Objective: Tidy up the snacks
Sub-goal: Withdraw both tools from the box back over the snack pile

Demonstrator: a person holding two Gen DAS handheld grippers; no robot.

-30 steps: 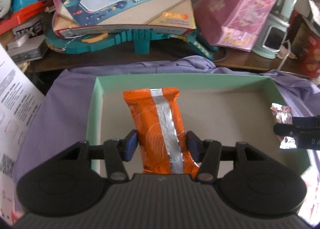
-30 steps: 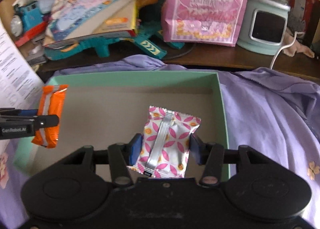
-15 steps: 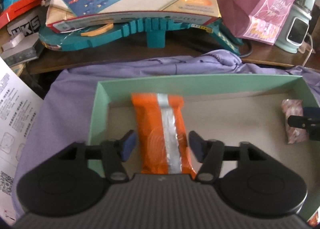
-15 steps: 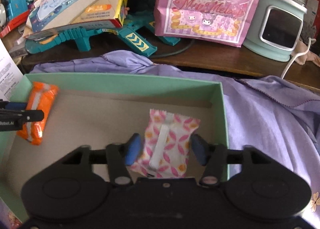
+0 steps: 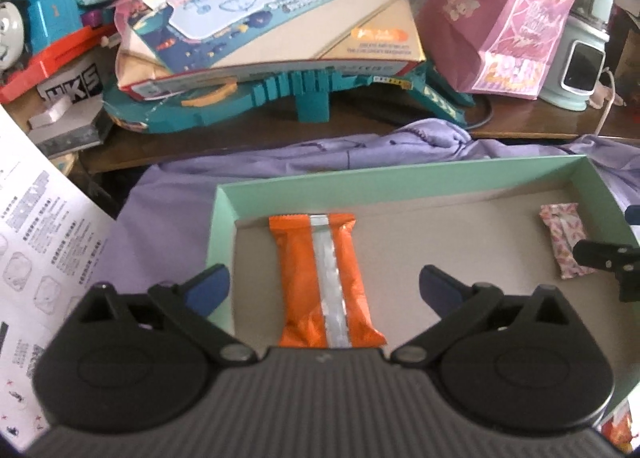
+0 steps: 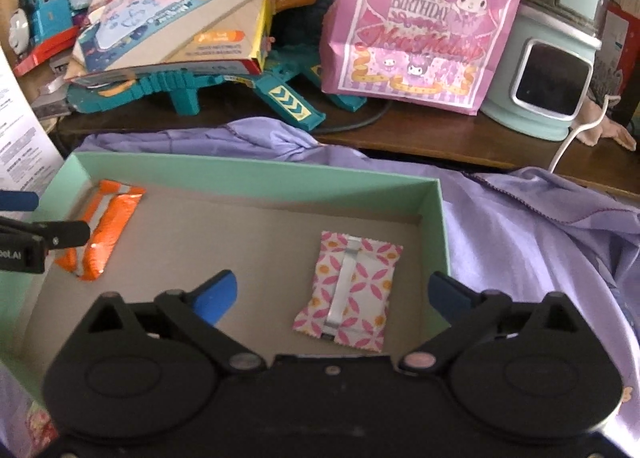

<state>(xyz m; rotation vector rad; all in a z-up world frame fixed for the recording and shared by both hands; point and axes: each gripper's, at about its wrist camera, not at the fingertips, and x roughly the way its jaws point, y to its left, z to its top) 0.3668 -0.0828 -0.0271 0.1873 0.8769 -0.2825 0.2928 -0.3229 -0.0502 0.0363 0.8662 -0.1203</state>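
Both grippers have just been opening, and each snack now lies loose on the box (image 5: 224, 217) floor instead of pinched as a second ago; I judge both placed. The left gripper (image 5: 323, 290) stands spread, the orange pack (image 5: 326, 282) flat between its fingers. The right gripper (image 6: 334, 296) is spread too, the pink-patterned pack (image 6: 348, 290) lying between its fingers.

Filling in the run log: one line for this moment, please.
left claw just opened | orange snack in box | right claw just opened | pink snack in box

Pink snack packet (image 6: 347, 290) lies in green box (image 6: 248, 177), fingers (image 6: 214, 294) apart.
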